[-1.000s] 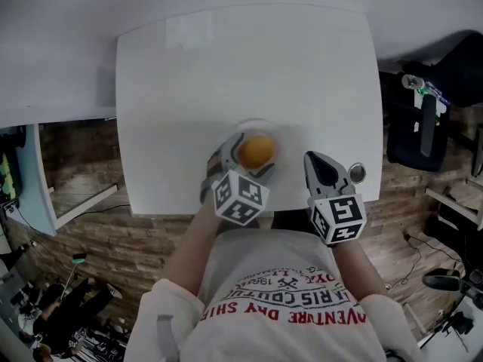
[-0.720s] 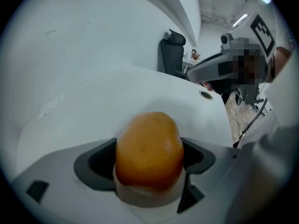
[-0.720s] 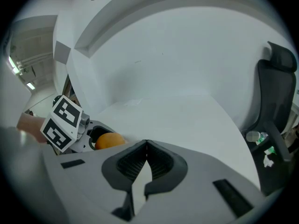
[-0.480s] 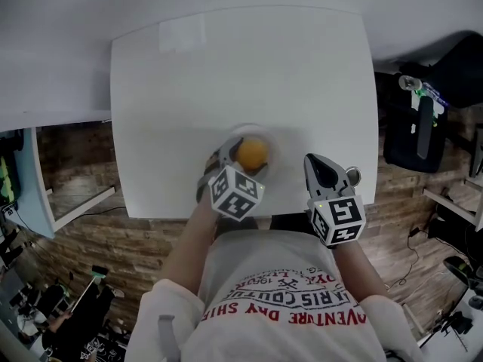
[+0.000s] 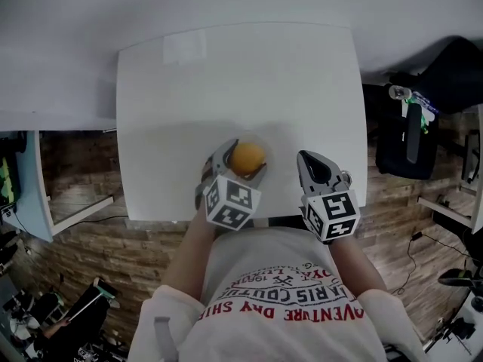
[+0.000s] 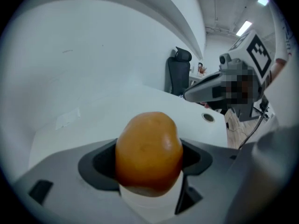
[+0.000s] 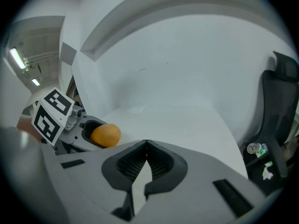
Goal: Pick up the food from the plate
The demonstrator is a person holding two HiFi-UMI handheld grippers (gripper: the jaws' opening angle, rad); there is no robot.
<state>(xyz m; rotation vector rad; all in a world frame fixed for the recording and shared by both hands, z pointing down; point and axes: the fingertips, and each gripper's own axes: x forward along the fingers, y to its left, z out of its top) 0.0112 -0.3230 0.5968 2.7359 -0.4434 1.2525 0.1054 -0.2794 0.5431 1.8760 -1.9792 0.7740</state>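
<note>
**Head view:** The food [image 5: 247,157], a smooth orange lump, sits near the front edge of the white worktop [image 5: 226,74], just ahead of the person's chest. The left tool [image 5: 240,163] reaches it from the near left, with one jaw on each side. The right tool [image 5: 305,160] hovers to the right of the food, near it but apart from it. The plate cannot be told from the white surface here, so this view does not show whether the food has left it.

**Left gripper view:** The jaws have just been closing, and the food [image 6: 148,150] is between them. Both pads press on its flanks, so the tool stands fairly wide and holds the food. The food's long axis stands upright, across the line of the grip, and its top rises above the jaws. Something white shows just beneath it, either plate or worktop.

**Right gripper view:** This tool's jaws [image 7: 146,146] meet at the tips with nothing between them. The food [image 7: 105,135] lies off to its left, lodged in the other tool.

The relation that matters is that the food is already centred in the left tool. The coming move is therefore judged to be a plain rise straight up from the plate, and the right tool has no part in it.
</note>
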